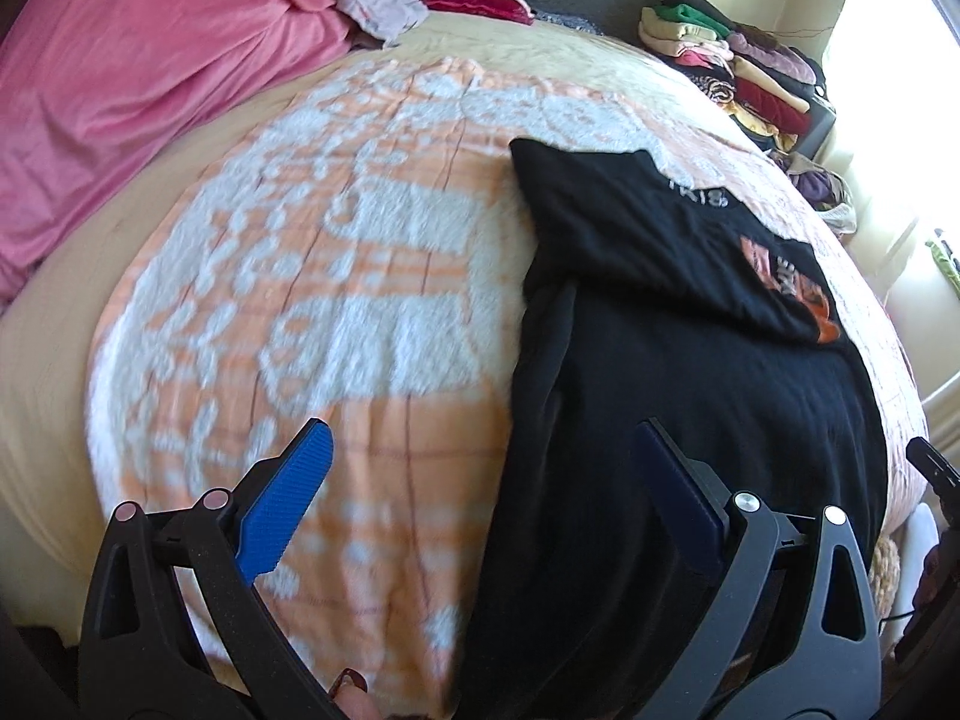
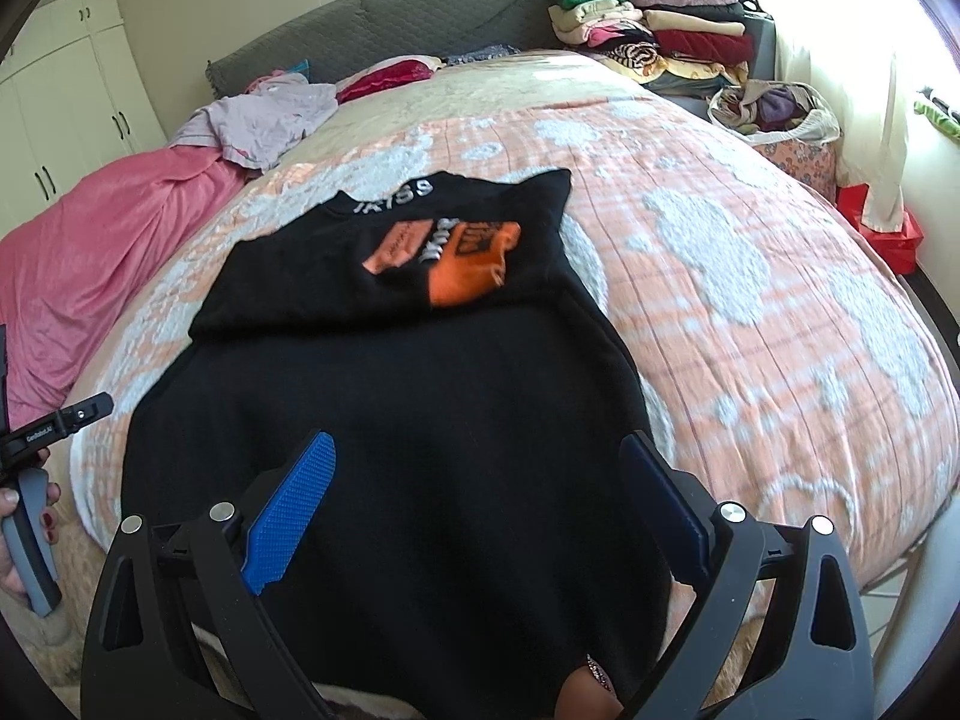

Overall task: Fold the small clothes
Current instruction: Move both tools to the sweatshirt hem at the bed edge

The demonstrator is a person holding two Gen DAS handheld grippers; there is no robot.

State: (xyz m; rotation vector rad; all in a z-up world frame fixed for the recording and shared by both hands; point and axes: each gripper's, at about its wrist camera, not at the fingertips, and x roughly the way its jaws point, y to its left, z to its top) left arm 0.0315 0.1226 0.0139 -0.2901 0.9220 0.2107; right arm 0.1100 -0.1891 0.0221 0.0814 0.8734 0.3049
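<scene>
We see left gripper (image 1: 486,498) jaws spread wide, nothing between them; 1 blue pad (image 1: 285,501) over blanket, other finger over garment edge. Right gripper (image 2: 480,504) jaws equally wide apart, empty, hovering above lower part of black sweatshirt (image 2: 384,396). Sweatshirt lies flat on peach-and-white blanket (image 2: 750,324), top part folded down, orange print (image 2: 462,258) facing up. Beyond: pink sheet (image 1: 126,96) at bed's left, stack of folded clothes (image 2: 660,36) near headboard (image 2: 390,24). We note hand (image 2: 24,516) holding left gripper's handle.
</scene>
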